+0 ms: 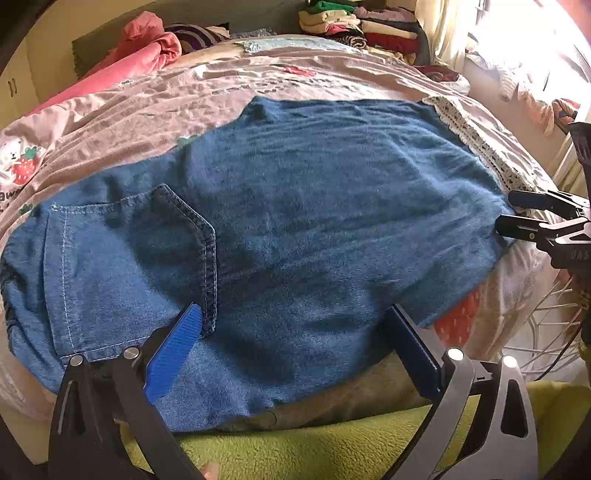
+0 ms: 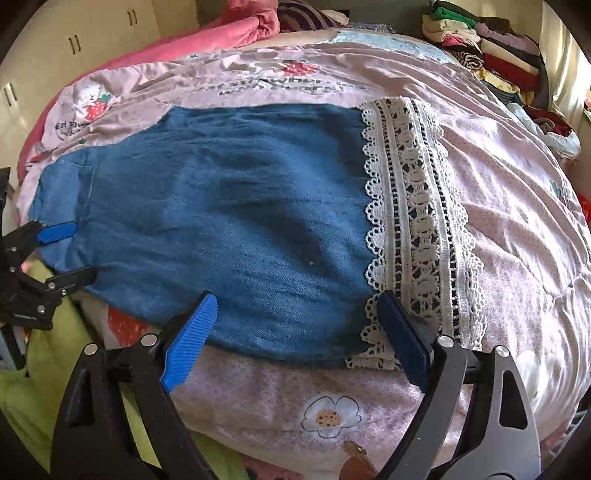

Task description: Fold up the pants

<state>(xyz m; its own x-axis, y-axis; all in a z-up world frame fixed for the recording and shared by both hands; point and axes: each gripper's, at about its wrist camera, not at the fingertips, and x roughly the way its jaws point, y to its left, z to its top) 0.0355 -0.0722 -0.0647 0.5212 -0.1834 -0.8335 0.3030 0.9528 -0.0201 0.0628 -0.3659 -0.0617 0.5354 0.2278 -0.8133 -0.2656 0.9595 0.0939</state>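
Observation:
Blue denim pants [image 1: 295, 203] [image 2: 221, 206] lie flat across a pink strawberry-print quilt [image 2: 517, 221], folded lengthwise. A back pocket [image 1: 129, 258] faces up at the left end, and a white lace hem [image 2: 417, 221] [image 1: 476, 136] finishes the right end. My left gripper [image 1: 295, 314] [image 2: 70, 254] is open, its fingers straddling the near edge of the denim beside the pocket. My right gripper [image 2: 295, 301] [image 1: 513, 214] is also wide open over the near edge at the hem end; its right finger [image 2: 399, 332] lies against the lace corner. Neither pad presses the cloth.
A stack of folded clothes [image 1: 369, 26] [image 2: 491, 48] stands at the back right, and a crumpled pink blanket [image 1: 147, 44] at the back left. A green fleece [image 1: 332, 443] covers the near side. A white wire basket [image 1: 546, 321] sits off the right edge of the bed.

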